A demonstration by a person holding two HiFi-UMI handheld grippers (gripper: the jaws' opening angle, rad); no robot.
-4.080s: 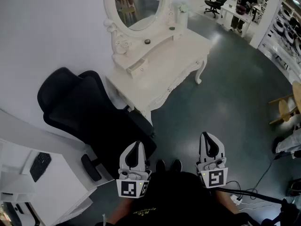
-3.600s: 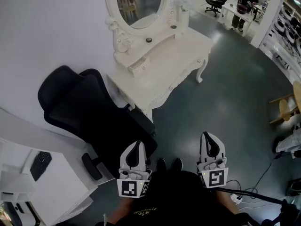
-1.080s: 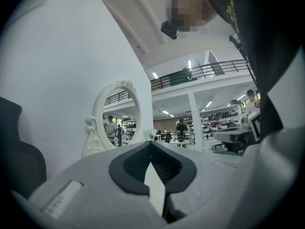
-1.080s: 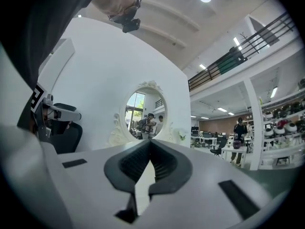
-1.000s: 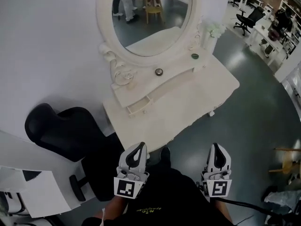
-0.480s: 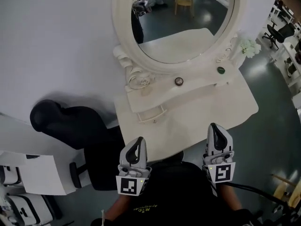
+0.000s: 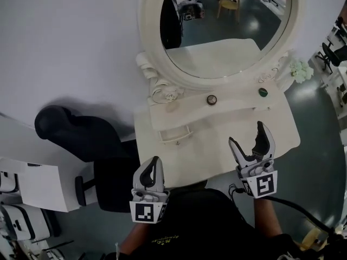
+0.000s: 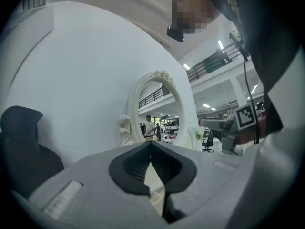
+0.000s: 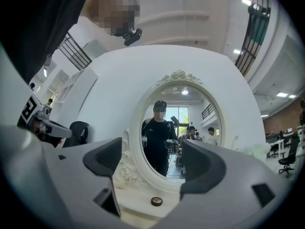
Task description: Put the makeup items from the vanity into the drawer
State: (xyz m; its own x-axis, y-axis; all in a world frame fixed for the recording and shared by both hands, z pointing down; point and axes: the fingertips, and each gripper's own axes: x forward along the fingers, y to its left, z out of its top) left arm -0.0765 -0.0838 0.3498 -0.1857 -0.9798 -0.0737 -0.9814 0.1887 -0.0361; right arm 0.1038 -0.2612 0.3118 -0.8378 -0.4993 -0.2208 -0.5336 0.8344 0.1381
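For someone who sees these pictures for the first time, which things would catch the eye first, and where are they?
The large oval mirror in its carved white frame dominates, at the back of the white vanity. On the ledge under it sit a small dark round pot and, to its right, a small green item. In front, the right claw has just been opening, with nothing between its jaws; the left claw is shut.

White vanity (image 7: 217, 145), round dark tin (image 7: 211, 99), green pot (image 7: 263, 92) on ledge

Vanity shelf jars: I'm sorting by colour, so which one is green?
The right-hand jar, nearest the flowers, is green; the left jar is dark.
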